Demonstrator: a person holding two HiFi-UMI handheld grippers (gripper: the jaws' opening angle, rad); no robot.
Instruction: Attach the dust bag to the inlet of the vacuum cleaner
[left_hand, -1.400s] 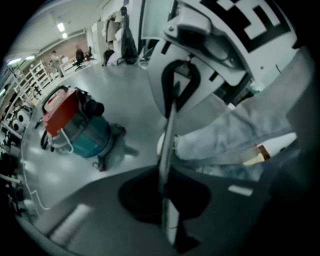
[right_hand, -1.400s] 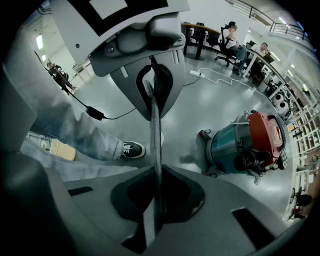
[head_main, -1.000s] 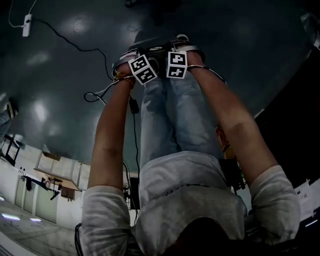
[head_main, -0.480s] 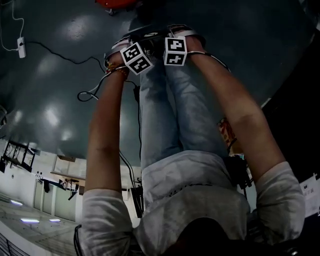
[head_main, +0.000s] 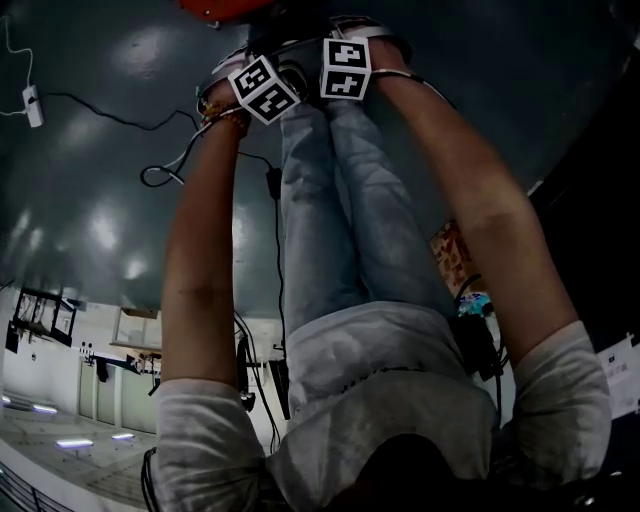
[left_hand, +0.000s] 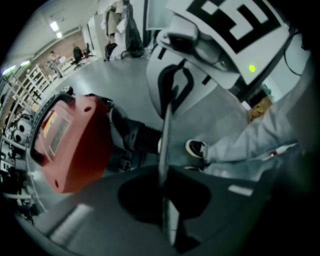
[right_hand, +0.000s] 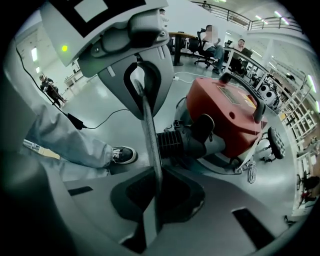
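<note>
The red vacuum cleaner (right_hand: 230, 112) stands on the floor, with its black ribbed inlet hose (right_hand: 172, 142) pointing towards me. A thin flat dust bag (right_hand: 150, 145), seen edge-on, runs between both grippers. My right gripper (right_hand: 152, 200) is shut on its near edge, and my left gripper (left_hand: 165, 200) is shut on the opposite edge of the bag (left_hand: 164, 150). In the left gripper view the vacuum (left_hand: 75, 140) lies left of the bag. In the head view both marker cubes, left (head_main: 262, 88) and right (head_main: 346, 68), hang close together just below the vacuum (head_main: 225, 6).
The person's legs and a black shoe (right_hand: 122, 154) stand on the grey floor right beside the hose. A black cable (head_main: 165, 170) loops across the floor at the left, and a power strip (head_main: 33, 105) lies further left. Desks and seated people are far behind.
Both grippers, still close together, have moved forward towards the red vacuum, which has come into the top of the head view.
</note>
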